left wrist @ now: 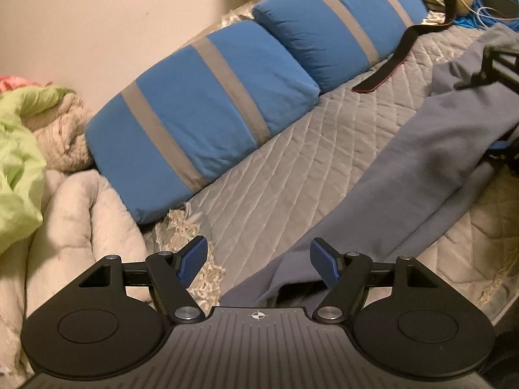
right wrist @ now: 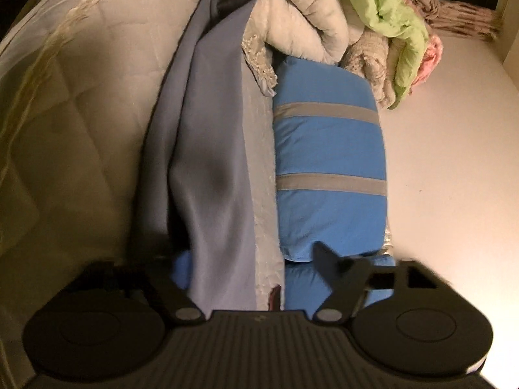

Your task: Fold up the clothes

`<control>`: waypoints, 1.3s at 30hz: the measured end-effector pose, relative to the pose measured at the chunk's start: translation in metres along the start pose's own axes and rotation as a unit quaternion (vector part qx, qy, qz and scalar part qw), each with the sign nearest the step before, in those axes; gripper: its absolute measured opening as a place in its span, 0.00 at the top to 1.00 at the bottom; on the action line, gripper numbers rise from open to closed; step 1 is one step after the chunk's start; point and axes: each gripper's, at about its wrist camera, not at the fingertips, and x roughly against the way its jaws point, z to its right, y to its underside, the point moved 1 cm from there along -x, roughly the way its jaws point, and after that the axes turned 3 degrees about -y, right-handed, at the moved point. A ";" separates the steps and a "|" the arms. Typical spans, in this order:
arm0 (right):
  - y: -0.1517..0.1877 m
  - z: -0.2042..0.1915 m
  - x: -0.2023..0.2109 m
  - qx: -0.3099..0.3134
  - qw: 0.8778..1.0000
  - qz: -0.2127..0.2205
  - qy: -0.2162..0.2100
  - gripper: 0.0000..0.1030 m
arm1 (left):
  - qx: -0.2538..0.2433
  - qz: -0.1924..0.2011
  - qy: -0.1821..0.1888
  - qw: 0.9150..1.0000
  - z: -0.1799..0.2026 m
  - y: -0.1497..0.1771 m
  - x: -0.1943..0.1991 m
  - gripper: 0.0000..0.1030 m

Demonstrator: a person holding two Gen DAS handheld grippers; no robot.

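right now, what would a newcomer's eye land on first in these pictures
The two bright blue pillows with grey stripes stand out first, lined up along the wall at the back of the quilted bedspread. Next comes the long grey-blue garment, stretched lengthwise across the bedspread in front of the pillows. A lime-green cloth tops the heap of bedding at the far end by the wall.

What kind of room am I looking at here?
Most likely a bedroom: a quilted bedspread, blue striped pillows along the wall, and heaped bedding and clothes at one end.
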 end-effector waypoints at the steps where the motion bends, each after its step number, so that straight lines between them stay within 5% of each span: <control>1: -0.003 0.000 -0.003 -0.001 1.000 0.001 -0.009 0.34 | 0.005 -0.002 0.000 1.000 -0.003 0.002 -0.001 0.33; 3: -0.009 -0.002 -0.009 -0.001 0.999 0.001 -0.034 0.51 | 0.020 -0.005 0.001 1.000 -0.007 0.006 -0.004 0.33; 4: -0.010 -0.004 -0.009 -0.002 0.999 0.000 -0.048 0.72 | 0.028 -0.007 0.002 1.000 -0.010 0.008 -0.005 0.33; 6: -0.012 -0.006 -0.008 -0.009 0.997 0.004 -0.073 0.95 | 0.044 -0.010 0.004 0.999 -0.015 0.012 -0.007 0.33; 13: -0.009 0.006 0.012 -0.062 0.993 0.032 -0.092 0.97 | 0.087 -0.024 0.006 0.996 -0.045 0.027 -0.019 0.33; 16: -0.005 0.007 0.020 -0.068 0.992 0.041 -0.101 0.97 | 0.144 -0.035 0.014 0.989 -0.071 0.036 -0.028 0.33; 23: 0.002 0.006 0.031 -0.084 0.988 0.051 -0.121 0.98 | 0.289 -0.074 0.036 0.954 -0.117 0.071 -0.055 0.33; 30: 0.007 0.011 0.036 -0.099 0.985 0.055 -0.129 0.98 | 0.311 -0.114 0.062 0.941 -0.118 0.096 -0.084 0.34; 39: 0.020 0.015 0.047 -0.099 0.984 0.055 -0.138 0.98 | 0.374 -0.159 0.131 0.904 -0.113 0.124 -0.103 0.34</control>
